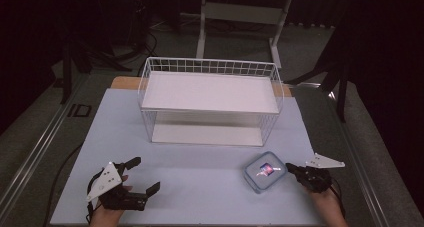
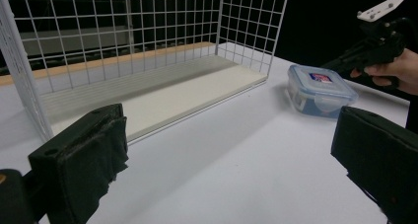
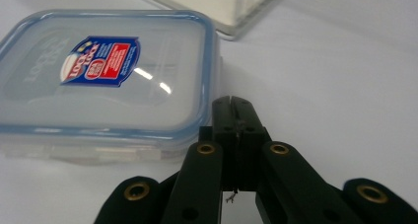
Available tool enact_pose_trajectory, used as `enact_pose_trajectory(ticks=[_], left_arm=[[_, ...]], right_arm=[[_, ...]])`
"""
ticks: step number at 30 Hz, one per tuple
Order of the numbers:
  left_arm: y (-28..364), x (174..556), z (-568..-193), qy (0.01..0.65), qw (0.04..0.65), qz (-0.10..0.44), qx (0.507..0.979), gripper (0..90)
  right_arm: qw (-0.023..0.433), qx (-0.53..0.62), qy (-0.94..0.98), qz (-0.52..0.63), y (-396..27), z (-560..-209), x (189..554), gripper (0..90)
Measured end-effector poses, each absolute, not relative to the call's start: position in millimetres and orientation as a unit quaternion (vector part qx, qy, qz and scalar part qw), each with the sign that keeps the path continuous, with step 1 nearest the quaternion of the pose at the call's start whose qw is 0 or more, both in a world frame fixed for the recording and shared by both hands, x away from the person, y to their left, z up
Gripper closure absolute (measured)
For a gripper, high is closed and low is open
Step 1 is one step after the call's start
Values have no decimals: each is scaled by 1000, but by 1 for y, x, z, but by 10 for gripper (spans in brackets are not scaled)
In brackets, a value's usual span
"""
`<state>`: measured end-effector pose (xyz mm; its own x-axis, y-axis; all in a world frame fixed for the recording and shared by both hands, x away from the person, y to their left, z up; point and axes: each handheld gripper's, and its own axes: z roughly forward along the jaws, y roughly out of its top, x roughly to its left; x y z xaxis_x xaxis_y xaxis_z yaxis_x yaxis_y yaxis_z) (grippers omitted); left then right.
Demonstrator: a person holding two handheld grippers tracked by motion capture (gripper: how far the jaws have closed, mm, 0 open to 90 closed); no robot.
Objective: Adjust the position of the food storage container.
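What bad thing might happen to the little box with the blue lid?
1. The right gripper is shut, its tip at the corner of the food container; it may just push the box across the table, not grab it.
2. A harder shove might slide it into the wire rack.

A lidded container point(image 1: 265, 171) sits on the table point(image 1: 200, 187), before the wire rack's point(image 1: 210, 101) right end.

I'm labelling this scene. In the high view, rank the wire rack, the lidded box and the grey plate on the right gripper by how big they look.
1. wire rack
2. lidded box
3. grey plate, clearly the smallest
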<state>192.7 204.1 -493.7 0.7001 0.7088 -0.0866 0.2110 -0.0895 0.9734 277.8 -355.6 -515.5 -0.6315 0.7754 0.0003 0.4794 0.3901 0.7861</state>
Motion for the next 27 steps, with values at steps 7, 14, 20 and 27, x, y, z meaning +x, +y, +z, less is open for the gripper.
enact_pose_trajectory(ticks=[7, 14, 20, 27], left_arm=[[203, 192, -494, 323, 590, 210, 710, 15], [204, 192, -494, 324, 589, 211, 709, 15], [203, 192, -494, 324, 589, 212, 709, 15], [203, 193, -494, 324, 587, 211, 712, 15]], right_arm=[[190, 362, 823, 395, -336, -512, 272, 900], [172, 372, 831, 377, -337, -522, 278, 900], [139, 356, 848, 368, -324, -523, 272, 900], [108, 322, 865, 369, -297, -525, 270, 900]])
